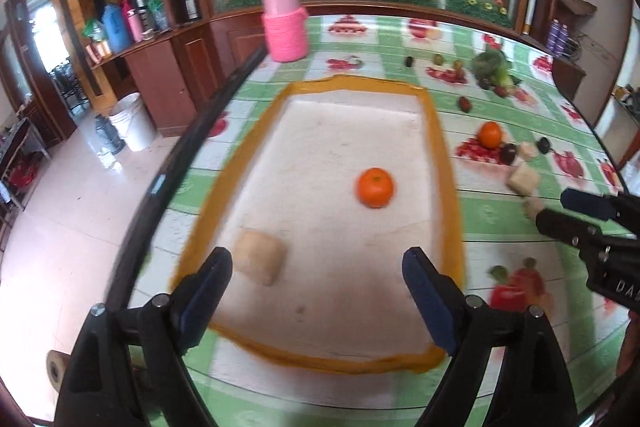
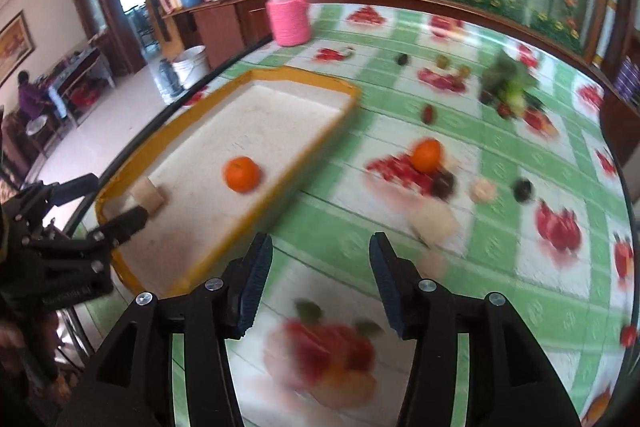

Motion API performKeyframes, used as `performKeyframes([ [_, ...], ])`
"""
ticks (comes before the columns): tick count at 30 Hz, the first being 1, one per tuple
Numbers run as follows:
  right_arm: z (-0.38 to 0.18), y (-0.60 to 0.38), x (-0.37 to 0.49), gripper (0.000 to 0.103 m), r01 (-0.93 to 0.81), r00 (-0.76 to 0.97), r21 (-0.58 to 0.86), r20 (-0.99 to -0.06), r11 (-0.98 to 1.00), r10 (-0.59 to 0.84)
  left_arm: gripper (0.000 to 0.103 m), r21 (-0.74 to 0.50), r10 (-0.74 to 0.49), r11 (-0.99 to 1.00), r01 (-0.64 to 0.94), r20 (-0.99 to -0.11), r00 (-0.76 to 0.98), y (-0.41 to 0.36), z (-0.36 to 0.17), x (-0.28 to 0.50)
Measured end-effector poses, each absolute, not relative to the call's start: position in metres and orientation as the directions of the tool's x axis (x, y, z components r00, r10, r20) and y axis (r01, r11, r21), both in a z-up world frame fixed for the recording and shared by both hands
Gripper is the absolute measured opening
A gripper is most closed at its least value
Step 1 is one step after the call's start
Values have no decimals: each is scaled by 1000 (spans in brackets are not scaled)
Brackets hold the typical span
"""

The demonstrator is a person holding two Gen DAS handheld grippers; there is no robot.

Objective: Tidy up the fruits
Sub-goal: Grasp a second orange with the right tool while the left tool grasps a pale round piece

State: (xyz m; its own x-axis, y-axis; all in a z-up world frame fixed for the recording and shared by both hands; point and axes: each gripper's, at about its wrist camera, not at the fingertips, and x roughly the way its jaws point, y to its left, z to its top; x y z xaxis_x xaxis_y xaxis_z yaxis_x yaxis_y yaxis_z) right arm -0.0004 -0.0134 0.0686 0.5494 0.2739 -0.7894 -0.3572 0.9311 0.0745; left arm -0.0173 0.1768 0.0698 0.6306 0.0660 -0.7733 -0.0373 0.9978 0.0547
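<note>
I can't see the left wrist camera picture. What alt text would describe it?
An orange and a tan block lie in a white tray with a yellow rim on a table under a green fruit-print cloth. The open, empty left claw frames the tray's near end. More fruit lies to the right, a pink-wrapped jar behind.

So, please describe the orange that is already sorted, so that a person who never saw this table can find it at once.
Find the shallow tray with the yellow rim on the green checked tablecloth. Two things lie on its white floor: a beige block in the near corner and, further in, the orange. The other orange lies outside the tray, on the cloth among small dark fruits.
</note>
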Motion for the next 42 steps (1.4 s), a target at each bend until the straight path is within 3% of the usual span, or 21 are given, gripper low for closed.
performKeyframes([
  [12,58,-196,-46,50,71,572,23,-820,997,-22,92,53,-83,977,207,-799,595,73,68,-18],
  [20,65,-294,-65,51,228,462,13,-882,973,-97,92,29,-128,966,255,-807,577,54,60,-22],
  [35,29,-317,-55,49,177,233,-60,-967,982,-101,93,-31,-162,969,243,-826,540,49,47,-15],
  [42,20,-315,-53,31,139,213,-51,-974,989,-80,93,-39,-170,967,250,-832,527,46,43,-13],
])
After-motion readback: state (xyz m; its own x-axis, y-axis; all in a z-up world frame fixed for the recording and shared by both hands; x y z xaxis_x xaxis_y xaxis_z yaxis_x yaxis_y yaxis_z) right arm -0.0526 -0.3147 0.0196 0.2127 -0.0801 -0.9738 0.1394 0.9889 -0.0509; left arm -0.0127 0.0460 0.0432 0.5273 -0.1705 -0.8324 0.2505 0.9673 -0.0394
